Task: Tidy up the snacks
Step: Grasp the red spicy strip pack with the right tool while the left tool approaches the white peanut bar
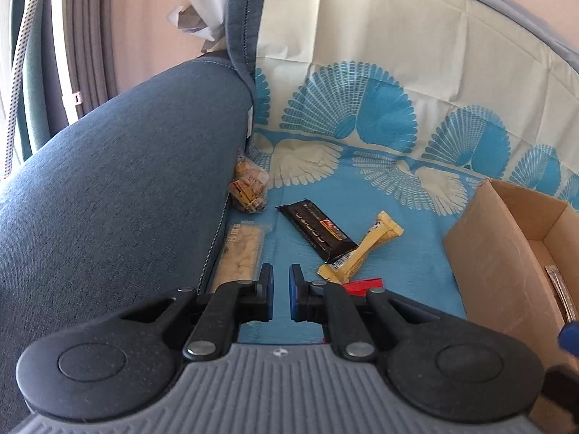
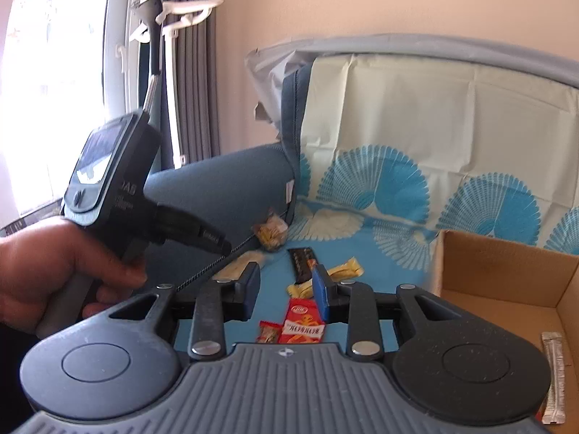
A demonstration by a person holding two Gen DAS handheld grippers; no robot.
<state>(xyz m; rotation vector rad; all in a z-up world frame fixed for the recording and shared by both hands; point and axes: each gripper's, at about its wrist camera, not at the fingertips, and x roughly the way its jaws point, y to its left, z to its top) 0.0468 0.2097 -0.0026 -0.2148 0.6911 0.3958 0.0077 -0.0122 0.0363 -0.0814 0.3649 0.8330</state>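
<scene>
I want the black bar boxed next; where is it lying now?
The black bar lies mid-cloth in both wrist views, its near end touching the yellow bar, left of the box.

— A home, is it?
— Probably a living room: a blue-grey fabric sofa armrest (image 1: pixel 119 181), a blue fan-patterned cloth (image 1: pixel 380 195) draped over the seat, grey pleated curtains (image 2: pixel 191 72) beside a bright window (image 2: pixel 54 90), and a peach wall (image 2: pixel 362 0).

I see: blue cloth (image 1: pixel 398 253) with white fan motifs; black bar (image 1: pixel 318 231); yellow wrapper (image 1: pixel 365 249); red packet (image 2: pixel 304 322) at six o'clock; brown box (image 2: pixel 506 264).
</scene>
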